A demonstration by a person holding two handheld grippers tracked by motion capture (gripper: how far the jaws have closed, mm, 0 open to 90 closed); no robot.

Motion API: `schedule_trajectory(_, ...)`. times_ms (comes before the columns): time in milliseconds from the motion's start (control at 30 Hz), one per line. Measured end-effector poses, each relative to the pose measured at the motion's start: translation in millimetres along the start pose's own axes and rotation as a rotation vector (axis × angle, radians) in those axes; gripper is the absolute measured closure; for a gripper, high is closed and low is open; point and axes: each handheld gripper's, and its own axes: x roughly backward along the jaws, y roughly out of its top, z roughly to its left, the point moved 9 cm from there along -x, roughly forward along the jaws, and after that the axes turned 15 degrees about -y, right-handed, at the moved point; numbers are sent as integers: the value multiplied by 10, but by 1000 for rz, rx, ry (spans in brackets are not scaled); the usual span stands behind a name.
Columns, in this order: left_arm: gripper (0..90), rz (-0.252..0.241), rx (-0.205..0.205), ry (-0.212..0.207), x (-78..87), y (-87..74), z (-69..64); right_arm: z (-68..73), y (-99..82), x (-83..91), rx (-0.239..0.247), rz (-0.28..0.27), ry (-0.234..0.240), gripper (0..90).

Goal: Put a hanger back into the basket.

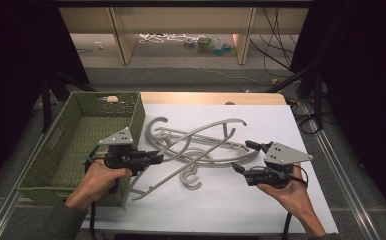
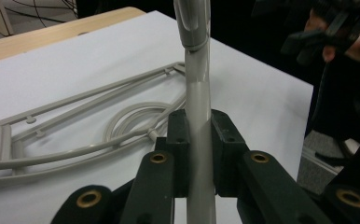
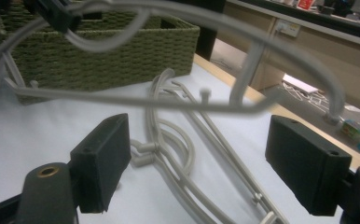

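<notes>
Several grey plastic hangers lie tangled on the white sheet (image 1: 231, 205). My left gripper (image 1: 153, 159) is shut on the bar of one grey hanger (image 1: 201, 131), which is tilted up off the pile. Its pads clamp the bar (image 2: 199, 88) from both sides. The same lifted hanger (image 3: 192, 103) crosses the right gripper view, above and beyond the jaws. My right gripper (image 1: 242, 156) stands open at the right end of the pile, with nothing pressed between its pads (image 3: 101, 158). Other hangers (image 1: 191, 177) lie flat beneath.
A green woven basket (image 1: 136, 117) stands at the table's left, close to my left hand. A wooden table edge (image 1: 206, 97) runs behind the sheet. Beyond it stand shelf legs, with cables and small items on the floor.
</notes>
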Motion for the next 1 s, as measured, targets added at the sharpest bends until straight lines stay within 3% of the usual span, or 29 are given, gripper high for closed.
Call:
schedule_trajectory(133,795,-45,18,1,134,89,-15,-53,-86,-8,-34,14,-47,234)
schedule_trajectory(300,795,-103,59,-6,327,213,-11,-101,-145,2,-59,18,-63,228)
schedule_trajectory(700,795,-156,118,9,744,441,82,-70,-209,-30,-67,39,-50,221)
schedule_trajectory(1000,795,-201,116,114,1278,629,281,-53,-236,-47,-68,46,-42,221)
